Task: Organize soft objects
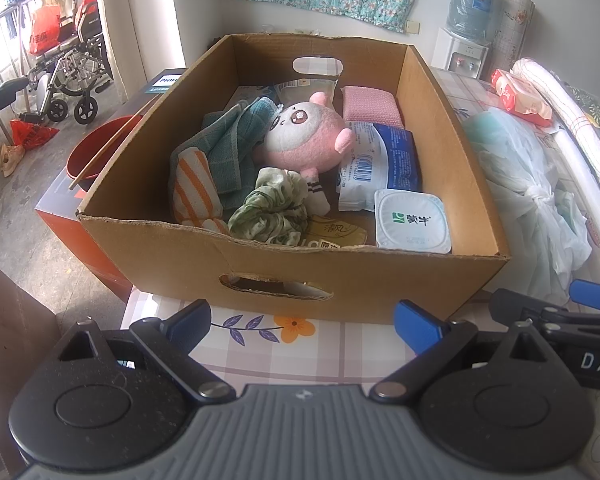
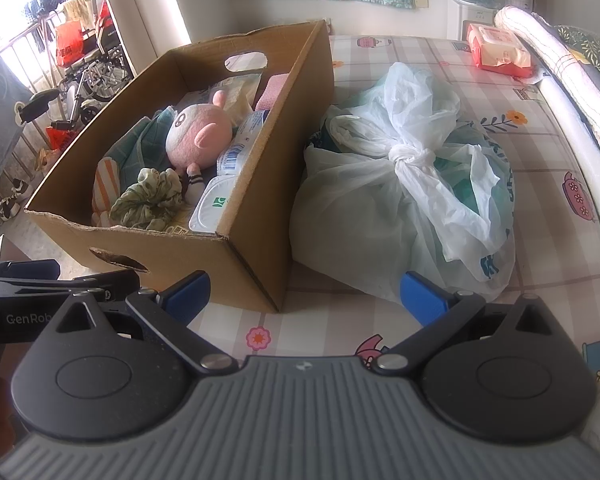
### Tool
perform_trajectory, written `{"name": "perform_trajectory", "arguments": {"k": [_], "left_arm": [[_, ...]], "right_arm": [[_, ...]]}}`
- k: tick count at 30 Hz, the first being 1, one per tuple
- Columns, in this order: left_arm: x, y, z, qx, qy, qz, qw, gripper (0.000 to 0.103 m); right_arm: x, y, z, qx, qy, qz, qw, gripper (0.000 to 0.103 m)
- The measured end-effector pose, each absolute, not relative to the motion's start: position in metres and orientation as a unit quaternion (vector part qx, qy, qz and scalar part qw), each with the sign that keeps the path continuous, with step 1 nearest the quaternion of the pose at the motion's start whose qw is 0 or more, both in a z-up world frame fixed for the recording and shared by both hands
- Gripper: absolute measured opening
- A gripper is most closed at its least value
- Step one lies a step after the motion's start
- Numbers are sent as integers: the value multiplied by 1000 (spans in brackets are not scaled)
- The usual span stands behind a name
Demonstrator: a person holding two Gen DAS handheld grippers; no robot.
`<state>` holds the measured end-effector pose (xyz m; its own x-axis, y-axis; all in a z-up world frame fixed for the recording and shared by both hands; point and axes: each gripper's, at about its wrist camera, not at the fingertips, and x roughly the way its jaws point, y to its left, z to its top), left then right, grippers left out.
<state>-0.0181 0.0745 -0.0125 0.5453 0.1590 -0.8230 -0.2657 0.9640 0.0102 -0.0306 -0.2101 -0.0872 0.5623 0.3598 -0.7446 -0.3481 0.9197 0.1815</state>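
While both grippers hang over the near edge of the table (image 2: 540,184), I read them as follows. My left gripper (image 1: 304,322) has its jaws spread wide and holds nothing; its blue pads (image 1: 418,326) sit just short of the cardboard box (image 1: 340,272). My right gripper (image 2: 306,298) is likewise wide apart and empty, aimed at the box's near right corner and the knotted plastic bag (image 2: 400,200).

The box stands on the checked, flower-printed tablecloth, with a hand-hole cut in its near wall. The soft objects all lie inside it:

- pink plush toy (image 1: 306,136), in the middle, face up;
- teal cloth (image 1: 232,144), to the left of the toy and touching it;
- orange-striped cloth (image 1: 194,192), against the left wall;
- green scrunchie (image 1: 268,208), near the front, just below the toy;
- pink sponge pad (image 1: 370,106), at the back right.

A blue-and-white wipes pack (image 1: 380,164) and a sealed yogurt cup (image 1: 412,220) occupy the right side of the box. A yellow tissue packet (image 1: 336,234) lies flat against the front wall, between the scrunchie and the cup.

The bag rests on the table, touching the right wall of the box. A red tissue pack (image 2: 496,50) lies well apart at the table's far right.
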Motion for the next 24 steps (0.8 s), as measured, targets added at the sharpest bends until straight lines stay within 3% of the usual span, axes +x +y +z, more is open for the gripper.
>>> {"name": "perform_trajectory", "arguments": {"k": [24], "left_arm": [[-20, 72, -15, -60, 463, 123, 876, 99]], "right_arm": [[-30, -211, -88, 8, 423, 200, 884, 102]]}}
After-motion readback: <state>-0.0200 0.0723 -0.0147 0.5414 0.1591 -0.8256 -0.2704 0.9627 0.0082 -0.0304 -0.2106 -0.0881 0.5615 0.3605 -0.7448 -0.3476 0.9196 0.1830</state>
